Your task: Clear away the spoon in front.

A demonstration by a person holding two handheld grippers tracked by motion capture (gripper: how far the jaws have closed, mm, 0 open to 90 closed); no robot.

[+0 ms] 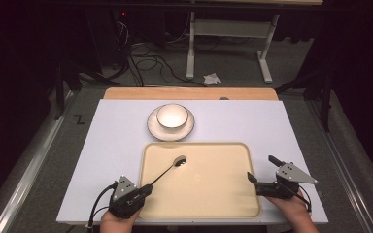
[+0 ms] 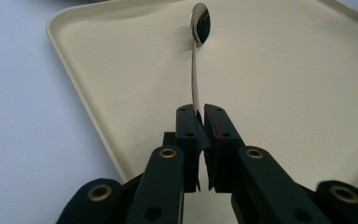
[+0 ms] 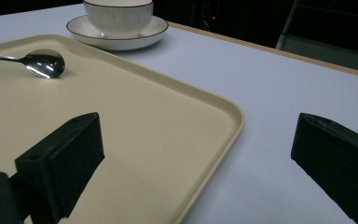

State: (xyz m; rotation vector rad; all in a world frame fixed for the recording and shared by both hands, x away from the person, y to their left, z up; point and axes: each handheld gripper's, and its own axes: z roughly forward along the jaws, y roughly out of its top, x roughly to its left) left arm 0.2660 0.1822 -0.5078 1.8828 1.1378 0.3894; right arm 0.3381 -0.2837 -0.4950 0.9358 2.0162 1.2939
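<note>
1. gripping the spoon (image 2: 195,79) by the end of its handle, your left gripper (image 2: 199,114) has its jaws clamped nearly together on the thin metal, with the handle running straight ahead from the pads.
2. the spoon's bowl lies ahead of that gripper, resting on or just above the floor of the tray (image 1: 243,208); from the right gripper view the bowl looks to touch the tray surface, though i cannot tell for certain.
3. your right gripper (image 1: 262,170) is released, jaws spread wide with nothing between them. it sits at the tray's near right corner, one jaw over the tray and the other over the white table (image 1: 107,145).
4. beyond both grippers, past the tray's far edge, the cup (image 1: 172,116) stands upright on its saucer (image 1: 153,130), apart from the tray and untouched.
5. judged progress: the grasp on the spoon is made; the lift and the carry are not yet done. the spoon remains well apart from the cup and saucer.
6. judged remainder: if the spoon is meant for the cup or saucer, you have to raise it clear of the tray rim and carry it forward. the grip is far out on the handle, so expect the bowl end to droop or swing.
</note>
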